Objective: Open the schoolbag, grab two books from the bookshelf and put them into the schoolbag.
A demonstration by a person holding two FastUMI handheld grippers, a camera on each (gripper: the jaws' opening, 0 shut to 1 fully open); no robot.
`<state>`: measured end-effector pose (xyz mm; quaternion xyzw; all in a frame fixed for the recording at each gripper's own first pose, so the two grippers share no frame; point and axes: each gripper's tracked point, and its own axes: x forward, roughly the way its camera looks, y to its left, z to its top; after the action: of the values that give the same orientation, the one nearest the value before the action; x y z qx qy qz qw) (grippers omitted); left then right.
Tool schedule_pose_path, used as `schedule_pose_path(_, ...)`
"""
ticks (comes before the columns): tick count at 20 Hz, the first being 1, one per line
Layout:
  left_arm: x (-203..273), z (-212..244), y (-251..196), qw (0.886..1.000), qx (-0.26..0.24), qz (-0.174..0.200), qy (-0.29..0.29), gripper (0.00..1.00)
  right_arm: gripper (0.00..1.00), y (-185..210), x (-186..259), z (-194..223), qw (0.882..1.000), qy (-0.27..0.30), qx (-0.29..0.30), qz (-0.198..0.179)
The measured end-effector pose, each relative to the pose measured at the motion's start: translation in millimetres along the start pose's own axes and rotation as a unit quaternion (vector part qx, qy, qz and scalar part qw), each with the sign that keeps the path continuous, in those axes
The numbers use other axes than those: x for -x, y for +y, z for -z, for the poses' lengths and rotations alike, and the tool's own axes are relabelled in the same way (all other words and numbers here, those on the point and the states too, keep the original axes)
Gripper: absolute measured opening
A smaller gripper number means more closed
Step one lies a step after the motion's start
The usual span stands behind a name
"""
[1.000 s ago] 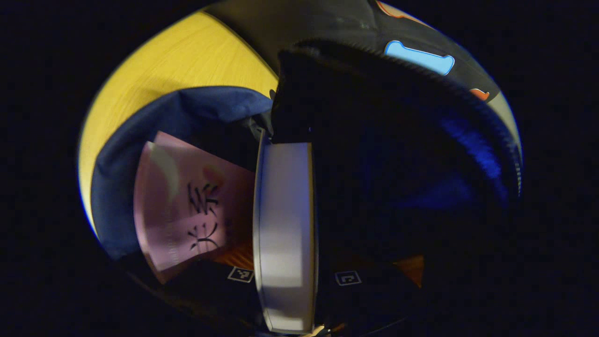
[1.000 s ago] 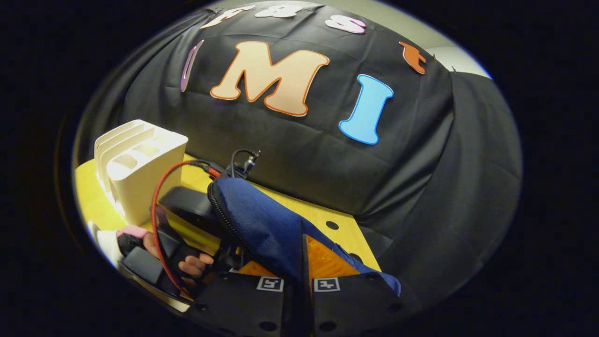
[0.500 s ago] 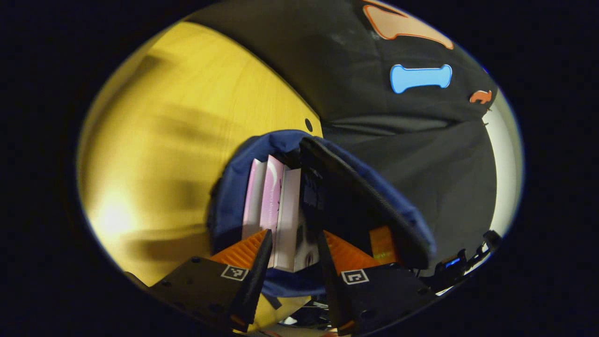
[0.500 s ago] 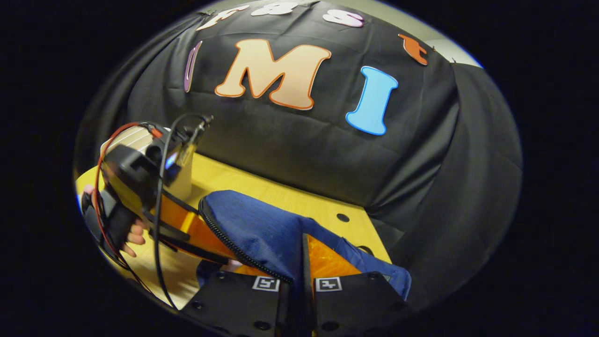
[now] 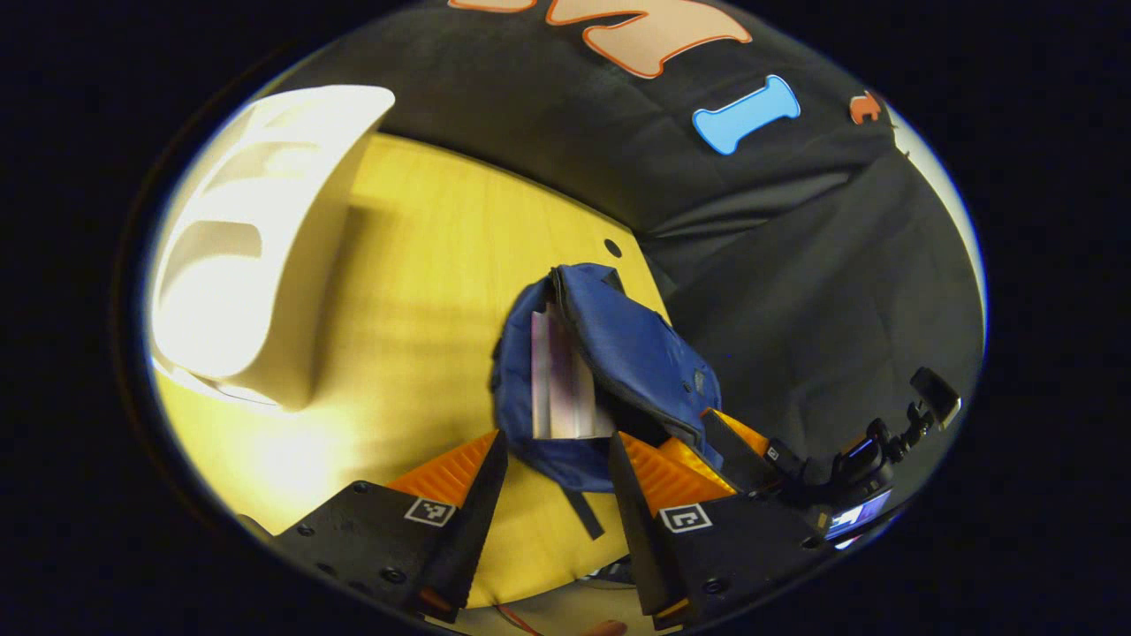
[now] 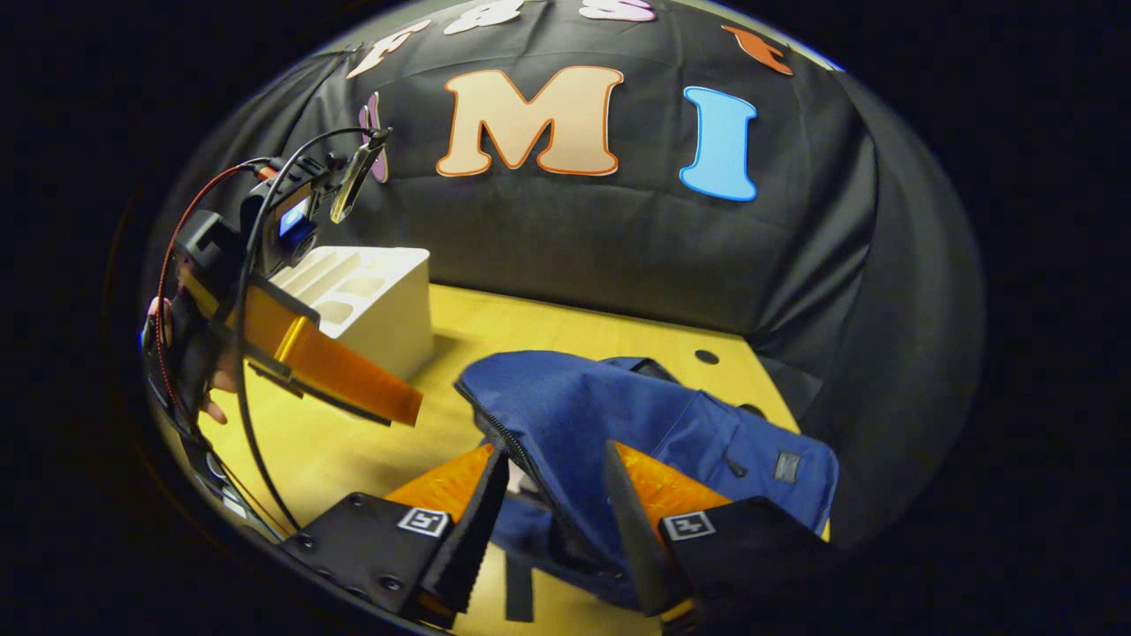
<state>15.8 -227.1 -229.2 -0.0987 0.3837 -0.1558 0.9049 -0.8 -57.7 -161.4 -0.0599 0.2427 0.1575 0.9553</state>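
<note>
Schoolbag of dark blue woven fabric [image 5: 618,353], lying on its side on the yellow wooden tabletop [image 5: 424,265], serves as the landmark. Its zippered mouth gapes toward the white plastic slotted bookshelf [image 5: 256,247], which stands well apart across bare wood. Two pale books [image 5: 561,380] sit upright in the mouth, page edges outward, their long axis running along the bag's length, from the near end toward the booth's back wall.

Left gripper [image 5: 552,495] hovers above and just short of the bag's near end, jaws spread wide and holding nothing; the books lie straight ahead along its fingers. Seen from the right gripper view it hangs between bag and bookshelf [image 6: 371,300], raised off the table.

Right gripper [image 6: 548,512] stands at the bag's [image 6: 636,424] zipper edge, jaws parted; the fabric lip lies between them, though no squeeze on it shows.

Judgement: both books appear stowed, so the loading looks complete. Should any closing move follow, the right gripper is much the nearer to the flap.
</note>
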Motion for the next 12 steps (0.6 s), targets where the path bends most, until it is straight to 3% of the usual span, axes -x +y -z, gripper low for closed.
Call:
schedule_pose_path(2,26.4,-8.5,5.7,0.999,-0.022,-0.027,-0.025,0.75,0.89,8.0,17.2,-8.6,1.0,-0.012,0.0,-0.008)
schedule_pose_path(3,39.8,-15.4,10.0,0.998,-0.034,-0.044,-0.04,0.75,0.94,10.4,23.3,-14.3,1.0,-0.021,0.003,-0.005)
schedule_pose_path(5,68.0,-29.1,21.8,0.991,-0.065,-0.087,-0.077,0.87,0.96,14.3,36.5,-36.6,0.999,-0.046,0.011,0.002)
schedule_pose_path(6,83.0,-37.8,33.1,0.986,-0.082,-0.113,-0.096,1.0,0.97,14.6,40.7,-51.1,0.998,-0.061,0.017,0.009)
schedule_pose_path(10,142.3,-79.2,44.4,0.96,-0.135,-0.186,-0.162,0.96,0.92,36.0,49.4,-112.8,0.991,-0.129,0.024,0.004)
schedule_pose_path(12,171.3,-99.5,48.3,0.944,-0.157,-0.218,-0.192,0.96,1.0,51.0,54.8,-143.4,0.987,-0.159,0.021,-0.009)
